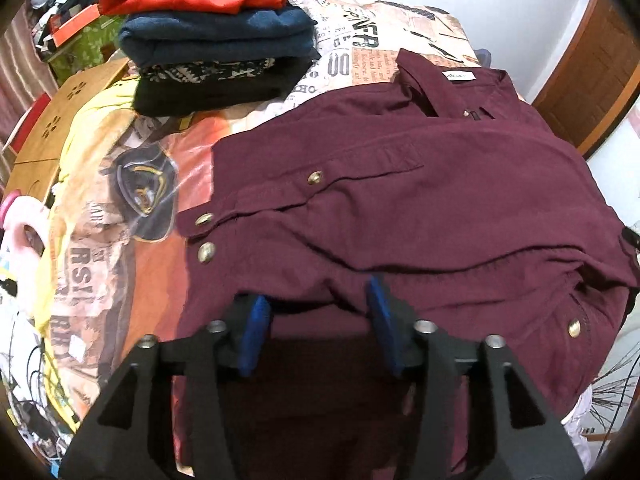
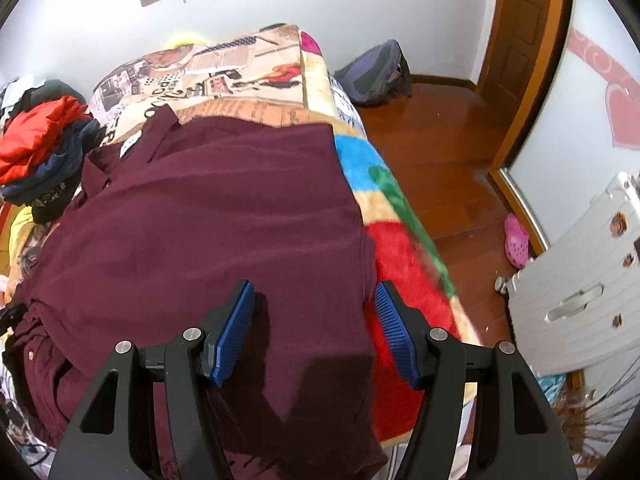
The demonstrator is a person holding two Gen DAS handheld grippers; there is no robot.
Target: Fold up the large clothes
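A large maroon shirt with brass snap buttons lies spread on the bed, its collar and white label at the far end. My left gripper stands open low over the near hem. A fold of the fabric runs across its blue pad tips, and the pads do not press on it. In the right wrist view the same shirt fills the middle. My right gripper hovers open over its right side edge, one pad above the cloth and the other above the red blanket.
A stack of folded clothes, red on top, sits at the far left of the bed. A yellow garment and a cardboard box lie left. Right of the bed are wooden floor, a backpack, a white suitcase and a pink shoe.
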